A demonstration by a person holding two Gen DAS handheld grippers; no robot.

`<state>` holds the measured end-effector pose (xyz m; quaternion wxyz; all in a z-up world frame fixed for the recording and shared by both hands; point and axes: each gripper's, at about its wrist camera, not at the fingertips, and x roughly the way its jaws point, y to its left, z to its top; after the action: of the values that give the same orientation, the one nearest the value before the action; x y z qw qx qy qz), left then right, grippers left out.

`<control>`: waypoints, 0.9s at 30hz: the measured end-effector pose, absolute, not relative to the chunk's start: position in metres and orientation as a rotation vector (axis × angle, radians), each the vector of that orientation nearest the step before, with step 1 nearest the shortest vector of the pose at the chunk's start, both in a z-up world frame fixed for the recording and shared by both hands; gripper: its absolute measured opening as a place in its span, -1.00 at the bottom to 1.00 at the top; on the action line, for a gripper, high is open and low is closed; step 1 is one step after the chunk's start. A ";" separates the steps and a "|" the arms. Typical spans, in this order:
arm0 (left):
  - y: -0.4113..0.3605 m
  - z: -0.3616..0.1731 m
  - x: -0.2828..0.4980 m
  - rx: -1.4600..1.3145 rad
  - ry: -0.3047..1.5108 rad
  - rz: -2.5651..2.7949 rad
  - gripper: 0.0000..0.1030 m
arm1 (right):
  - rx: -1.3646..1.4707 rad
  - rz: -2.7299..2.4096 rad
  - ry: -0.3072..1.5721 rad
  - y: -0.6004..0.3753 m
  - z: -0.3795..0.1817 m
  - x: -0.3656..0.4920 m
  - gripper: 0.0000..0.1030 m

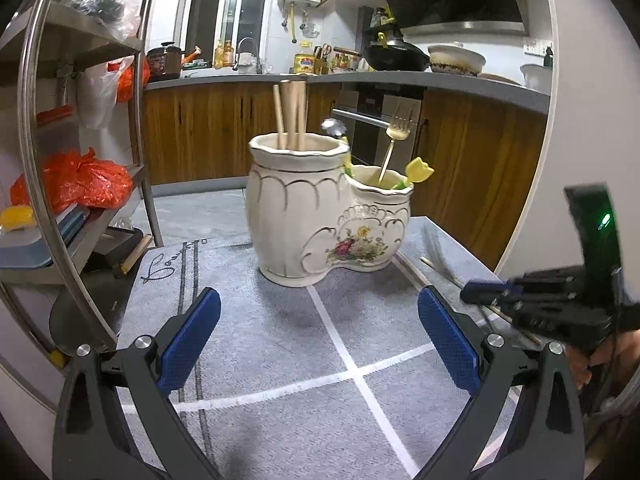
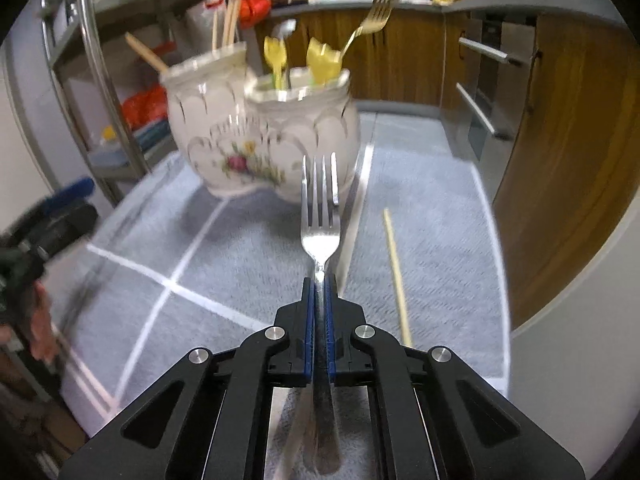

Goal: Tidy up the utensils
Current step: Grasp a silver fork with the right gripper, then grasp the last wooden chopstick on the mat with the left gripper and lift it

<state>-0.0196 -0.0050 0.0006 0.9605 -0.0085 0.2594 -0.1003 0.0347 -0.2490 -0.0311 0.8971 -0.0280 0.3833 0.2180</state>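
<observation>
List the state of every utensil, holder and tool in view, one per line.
Right tool: shut on the silver metal fork, tines forward.
Left tool: open, empty.
White floral ceramic double holder: upright on the mat.
Gold fork: standing tines-up in the small compartment.
Wooden chopstick: lying loose on the grey mat.

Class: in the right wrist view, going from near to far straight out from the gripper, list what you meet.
Right gripper → silver fork clamped in it → ceramic holder → yellow tulip utensils → gold fork → counter.
</observation>
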 end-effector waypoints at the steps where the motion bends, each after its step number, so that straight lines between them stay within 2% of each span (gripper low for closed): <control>1: -0.009 0.002 -0.021 -0.012 0.524 -0.202 0.89 | -0.047 0.454 0.775 -0.253 -0.027 0.033 -0.88; 17: -0.037 0.014 -0.036 0.010 0.517 -0.209 0.89 | -0.047 0.497 0.429 -0.272 0.026 -0.009 -0.88; 27: -0.070 0.009 -0.023 0.027 0.573 -0.235 0.89 | -0.020 0.441 0.394 -0.292 0.040 -0.014 -0.88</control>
<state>-0.0232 -0.0700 0.0091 0.9523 0.0134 0.2820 -0.1157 -0.0144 -0.2918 0.0402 0.9566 -0.0097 0.1942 0.2172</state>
